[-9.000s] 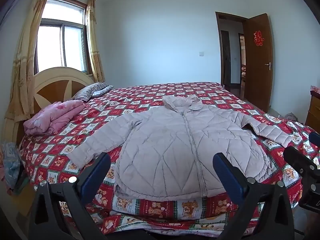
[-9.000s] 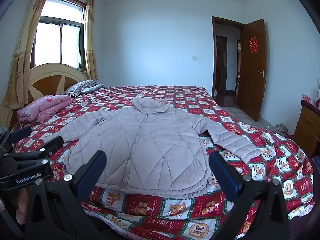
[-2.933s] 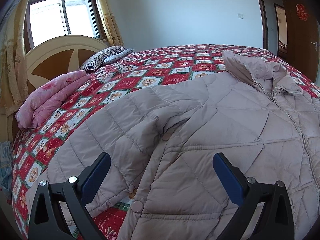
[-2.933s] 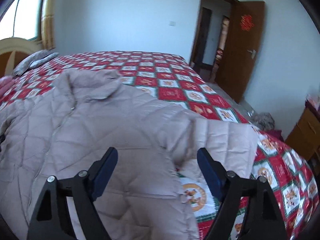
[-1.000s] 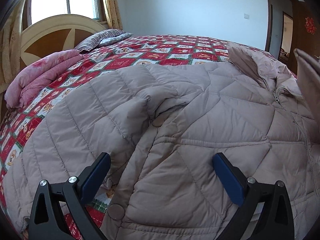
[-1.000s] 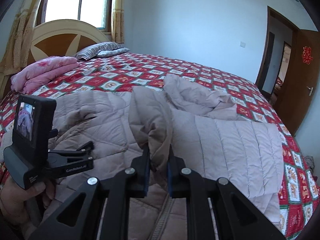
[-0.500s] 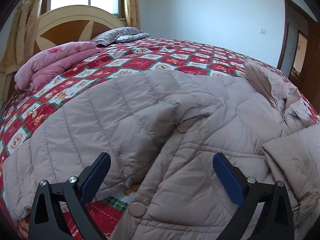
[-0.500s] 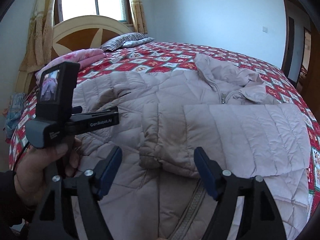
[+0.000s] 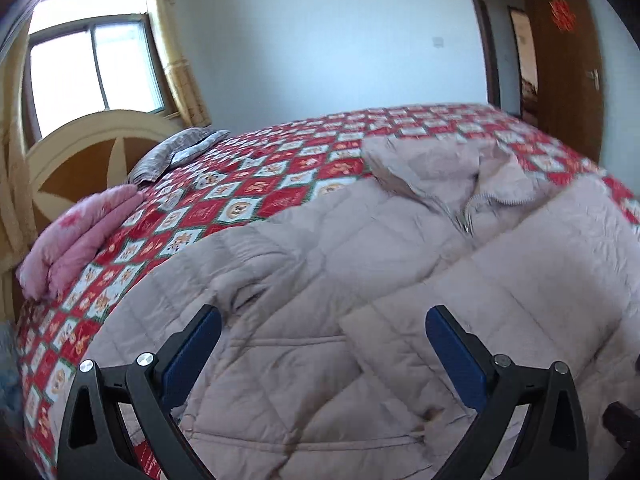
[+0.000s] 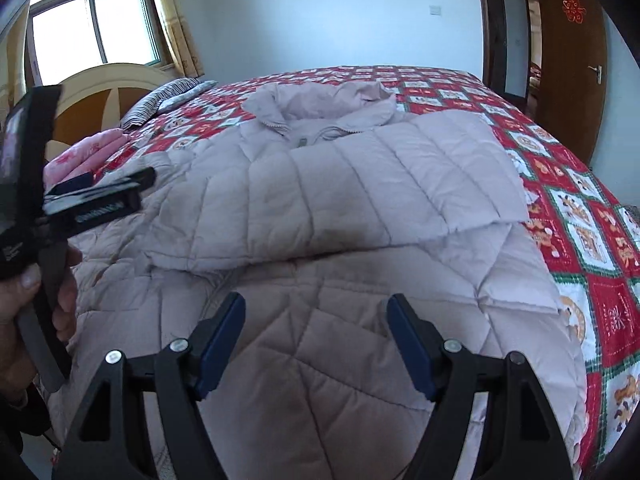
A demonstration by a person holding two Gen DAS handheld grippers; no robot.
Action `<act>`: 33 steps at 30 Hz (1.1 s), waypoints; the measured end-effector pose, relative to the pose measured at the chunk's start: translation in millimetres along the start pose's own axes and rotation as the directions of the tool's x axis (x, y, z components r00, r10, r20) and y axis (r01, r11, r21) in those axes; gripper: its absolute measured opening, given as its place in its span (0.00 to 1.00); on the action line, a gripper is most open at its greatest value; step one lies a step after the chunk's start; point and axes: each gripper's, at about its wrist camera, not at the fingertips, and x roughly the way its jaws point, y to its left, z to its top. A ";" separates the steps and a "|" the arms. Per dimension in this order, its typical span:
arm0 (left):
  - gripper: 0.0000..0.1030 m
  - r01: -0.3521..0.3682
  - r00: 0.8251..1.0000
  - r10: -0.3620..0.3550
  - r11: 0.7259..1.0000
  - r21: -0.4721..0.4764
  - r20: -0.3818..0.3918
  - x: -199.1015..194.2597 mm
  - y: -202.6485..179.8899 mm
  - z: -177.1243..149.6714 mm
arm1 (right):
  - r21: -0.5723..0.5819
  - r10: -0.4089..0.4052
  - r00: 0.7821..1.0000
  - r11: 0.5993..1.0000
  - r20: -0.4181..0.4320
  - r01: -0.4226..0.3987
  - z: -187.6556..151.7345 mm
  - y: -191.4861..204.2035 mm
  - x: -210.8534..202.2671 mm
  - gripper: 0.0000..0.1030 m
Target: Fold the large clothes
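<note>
A pale pink quilted jacket (image 9: 320,280) lies front up on the bed, its collar at the far side; it also shows in the right wrist view (image 10: 340,300). Its right sleeve (image 10: 360,184) is folded across the chest, also seen in the left wrist view (image 9: 520,272). Its left sleeve (image 9: 192,292) lies out to the left. My left gripper (image 9: 320,344) is open and empty above the jacket's left half. My right gripper (image 10: 316,340) is open and empty above the lower front. The left gripper's body (image 10: 92,200) shows at the left of the right wrist view.
The bed has a red patterned quilt (image 9: 256,188). A folded pink blanket (image 9: 76,236) and a striped pillow (image 9: 176,152) lie by the headboard (image 9: 76,152). A brown door (image 10: 568,52) stands open at the right. A window (image 10: 96,24) is behind the headboard.
Both grippers have pulled back and up from the jacket. The right sleeve lies flat across the chest where the right gripper let it go a moment before.
</note>
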 end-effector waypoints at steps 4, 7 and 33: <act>0.99 -0.125 0.987 0.135 0.985 0.116 -0.083 32.0 -9.4 -21.2 | -0.012 0.006 1.000 1.000 -0.016 -0.006 -7.9 -7.7 -2.4 0.74; 0.99 -0.158 0.980 0.169 0.982 0.108 -0.103 34.3 10.4 -28.3 | 0.006 0.012 1.000 1.000 -0.024 -0.012 -10.3 -18.8 -0.3 0.74; 0.99 -0.022 0.991 0.017 0.999 -0.033 -0.134 80.7 -12.6 11.4 | 0.196 -0.179 0.982 0.963 -0.060 0.188 87.7 -139.1 91.7 0.56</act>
